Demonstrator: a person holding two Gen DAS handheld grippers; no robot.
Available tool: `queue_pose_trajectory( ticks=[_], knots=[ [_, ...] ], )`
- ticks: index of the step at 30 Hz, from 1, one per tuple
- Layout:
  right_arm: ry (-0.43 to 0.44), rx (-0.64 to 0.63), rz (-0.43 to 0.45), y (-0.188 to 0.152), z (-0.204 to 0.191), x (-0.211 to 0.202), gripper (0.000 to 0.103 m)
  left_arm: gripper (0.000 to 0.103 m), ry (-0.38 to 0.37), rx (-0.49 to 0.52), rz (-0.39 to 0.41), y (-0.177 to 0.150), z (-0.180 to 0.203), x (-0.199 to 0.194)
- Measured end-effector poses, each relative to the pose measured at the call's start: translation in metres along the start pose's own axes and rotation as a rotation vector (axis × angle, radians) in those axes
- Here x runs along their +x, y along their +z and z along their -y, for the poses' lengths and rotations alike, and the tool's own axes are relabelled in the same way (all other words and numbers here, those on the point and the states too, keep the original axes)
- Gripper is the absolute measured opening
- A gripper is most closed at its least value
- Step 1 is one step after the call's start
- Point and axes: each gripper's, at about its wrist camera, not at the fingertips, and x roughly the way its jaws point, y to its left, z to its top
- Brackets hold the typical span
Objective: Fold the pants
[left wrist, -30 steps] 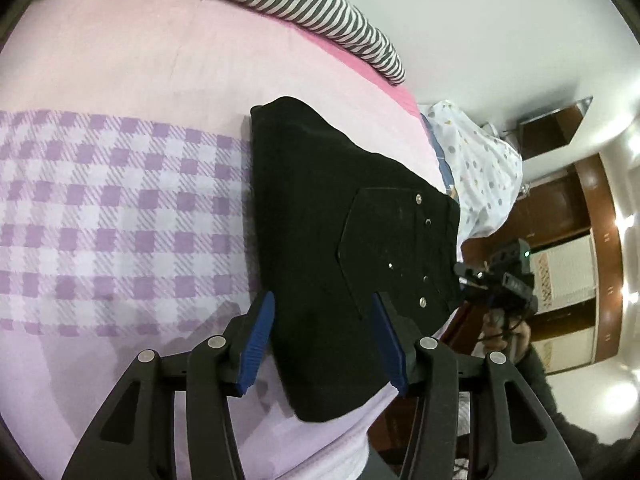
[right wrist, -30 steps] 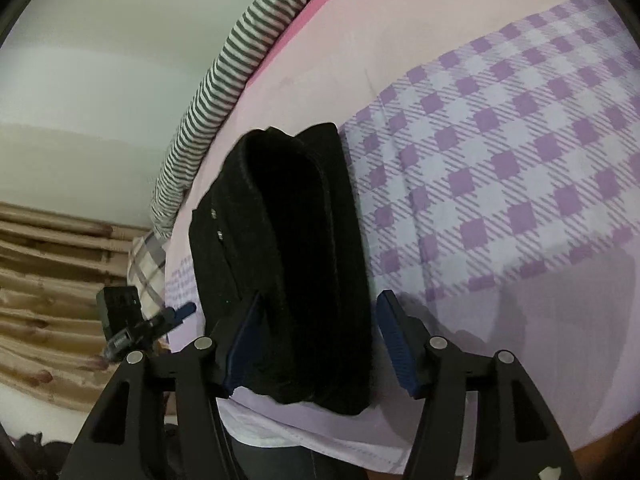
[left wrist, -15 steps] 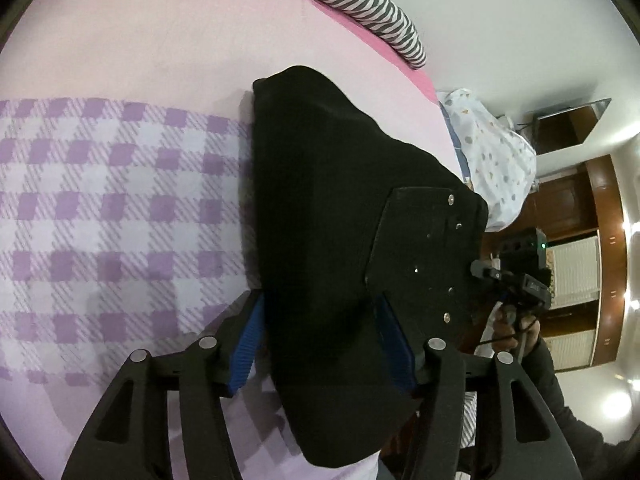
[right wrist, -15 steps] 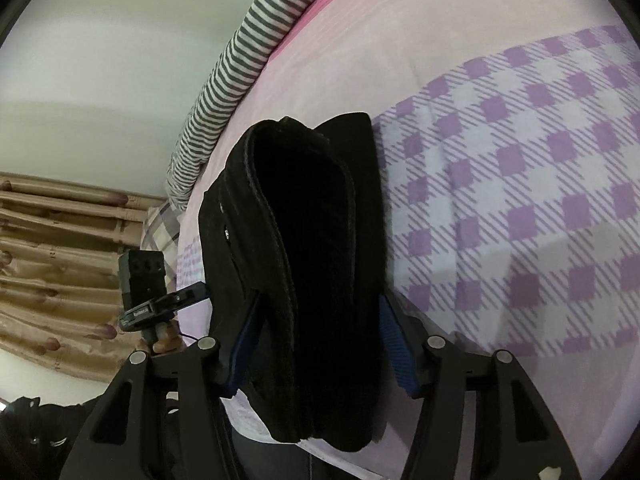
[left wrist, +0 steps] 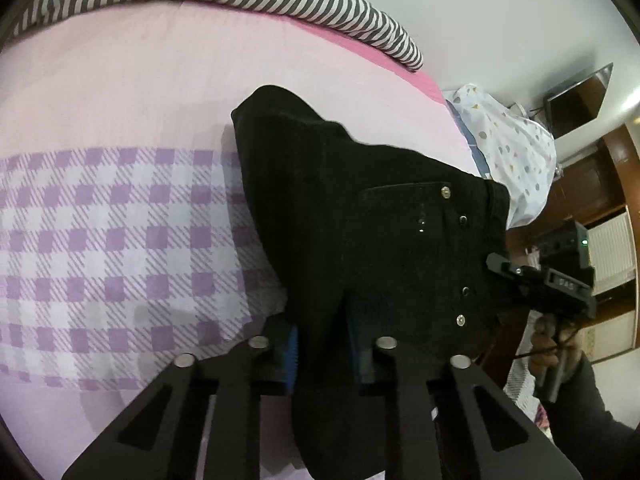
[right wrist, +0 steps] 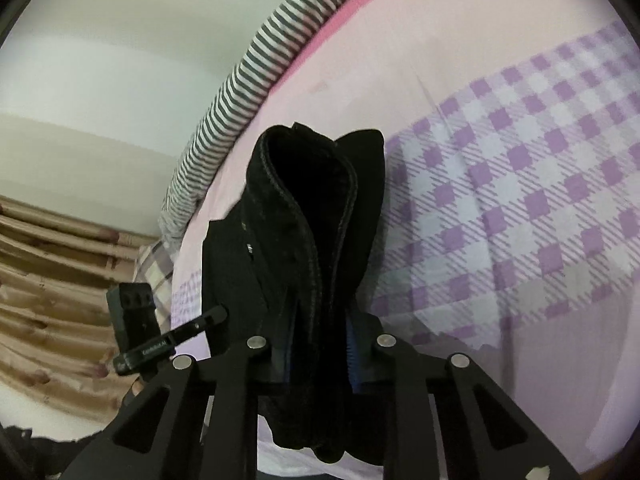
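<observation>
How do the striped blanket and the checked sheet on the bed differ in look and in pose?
The striped blanket has grey and white stripes; the checked sheet has purple and white squares. The blanket lies bunched in a roll along the far edge of the bed; the sheet lies flat. The black pants rest on the sheet, apart from the blanket. Both are cloth.

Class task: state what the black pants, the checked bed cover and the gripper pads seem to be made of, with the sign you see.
Black pants: likely denim or heavy cotton, matte; metal rivets and stitched seams show.
Checked bed cover: soft woven or printed cloth, probably cotton; it wrinkles gently.
Pads of the left gripper: blue, ribbed, apparently rubber or plastic.
</observation>
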Motion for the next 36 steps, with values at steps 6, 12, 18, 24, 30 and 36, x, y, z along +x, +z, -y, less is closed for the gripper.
queue_pose_trajectory(
  ticks=[6, 12, 18, 24, 30, 36],
  knots=[
    [-0.042, -0.023, 0.041, -0.005, -0.039, -0.009, 0.018, 0.014, 0.002, 0.038, 0.041, -0.002, 0.008, -0.020],
    [-0.036, -0.076, 0.021, -0.004, -0.087, 0.005, 0.018, 0.014, 0.015, 0.055, 0.088, -0.003, -0.005, -0.065],
    [0.037, -0.095, -0.014, 0.011, -0.132, 0.057, 0.018, 0.014, 0.098, 0.034, 0.159, 0.007, -0.049, -0.119],
    [0.101, -0.124, -0.067, 0.034, -0.185, 0.133, 0.018, 0.014, 0.200, 0.003, 0.220, 0.030, -0.106, -0.167],
    [0.126, -0.130, -0.120, 0.058, -0.219, 0.204, 0.018, 0.014, 0.260, -0.037, 0.254, 0.057, -0.158, -0.188],
    [0.102, -0.130, -0.150, 0.075, -0.235, 0.252, 0.018, 0.014, 0.268, -0.085, 0.239, 0.081, -0.204, -0.181]
  ],
)
